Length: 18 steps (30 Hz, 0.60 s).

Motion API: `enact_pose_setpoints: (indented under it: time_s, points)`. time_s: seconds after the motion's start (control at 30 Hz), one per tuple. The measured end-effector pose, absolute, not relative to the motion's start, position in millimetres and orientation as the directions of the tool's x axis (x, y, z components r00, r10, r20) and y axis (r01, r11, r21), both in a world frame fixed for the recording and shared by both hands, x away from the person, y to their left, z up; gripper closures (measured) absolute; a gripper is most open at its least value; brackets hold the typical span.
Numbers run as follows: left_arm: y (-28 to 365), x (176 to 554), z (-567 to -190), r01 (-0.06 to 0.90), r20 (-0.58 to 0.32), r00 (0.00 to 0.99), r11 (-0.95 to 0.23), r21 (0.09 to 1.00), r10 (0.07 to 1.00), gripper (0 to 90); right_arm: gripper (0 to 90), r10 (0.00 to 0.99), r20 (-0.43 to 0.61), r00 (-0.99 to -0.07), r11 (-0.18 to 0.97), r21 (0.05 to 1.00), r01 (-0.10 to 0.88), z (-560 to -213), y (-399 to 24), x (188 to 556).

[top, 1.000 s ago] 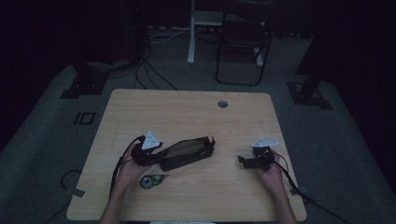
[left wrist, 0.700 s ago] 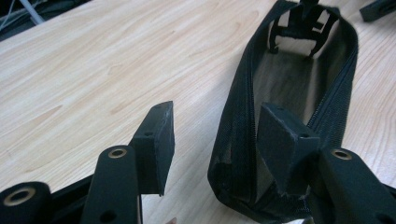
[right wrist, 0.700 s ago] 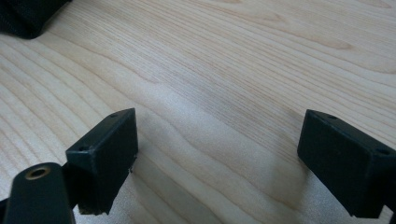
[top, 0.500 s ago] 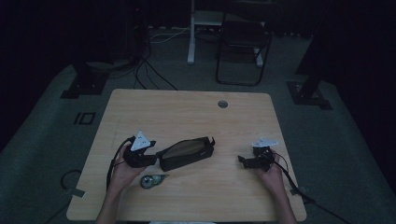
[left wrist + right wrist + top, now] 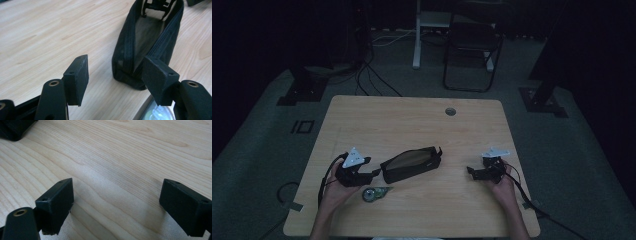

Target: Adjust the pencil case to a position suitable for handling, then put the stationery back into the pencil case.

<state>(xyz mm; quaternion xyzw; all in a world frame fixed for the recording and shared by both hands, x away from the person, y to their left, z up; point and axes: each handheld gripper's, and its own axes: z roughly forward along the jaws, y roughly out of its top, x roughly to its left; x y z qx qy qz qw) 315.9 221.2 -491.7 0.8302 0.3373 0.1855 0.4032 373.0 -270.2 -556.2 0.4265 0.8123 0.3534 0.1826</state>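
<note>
A black zip pouch (image 5: 412, 164) lies open in the middle of the wooden table (image 5: 412, 120), its long mouth facing up. My left gripper (image 5: 373, 173) sits just off the pouch's left end. In the left gripper view the pouch (image 5: 150, 37) stretches away ahead of the left gripper (image 5: 117, 72). Its jaws have just been opening, they stand apart and nothing is pressed between the pads. My right gripper (image 5: 473, 172) rests to the right of the pouch, apart from it. In its own view the right gripper (image 5: 116, 202) is open over bare wood.
A small round clear tape dispenser (image 5: 374, 193) lies just in front of the left gripper, and its edge (image 5: 152, 112) shows beside the right-hand jaw. A cable hole (image 5: 450, 111) sits near the table's far edge. A chair (image 5: 472, 55) stands on the floor beyond.
My left gripper has drawn back to the left, away from the pouch's left end, and its jaws have spread. The pouch and the right gripper have stayed put.
</note>
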Motion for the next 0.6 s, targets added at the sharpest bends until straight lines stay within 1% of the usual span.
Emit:
enact_pose_setpoints:
  time_s: [0.07,0.23,0.3,0.6]
  points:
    - [225.3,314.4,-492.1,0.414,0.029,0.701,-0.439,0.798,0.713,41.0,12.1,0.822,0.005,-0.569,0.386,0.73,0.564,-556.2,-270.1,373.0]
    - [230.9,313.6,-493.8,0.425,0.02,0.691,-0.429,0.797,0.723,42.2,12.1,0.822,0.005,-0.569,0.386,0.73,0.564,-556.2,-270.2,373.0]
    - [233.8,312.7,-494.9,0.439,-0.003,0.689,-0.414,0.797,0.725,41.9,12.1,0.822,0.005,-0.569,0.386,0.73,0.564,-556.2,-270.2,373.0]
    - [236.9,302.6,-499.0,0.424,0.006,0.7,-0.421,0.802,0.715,37.2,12.1,0.822,0.005,-0.569,0.386,0.73,0.564,-556.2,-270.2,373.0]
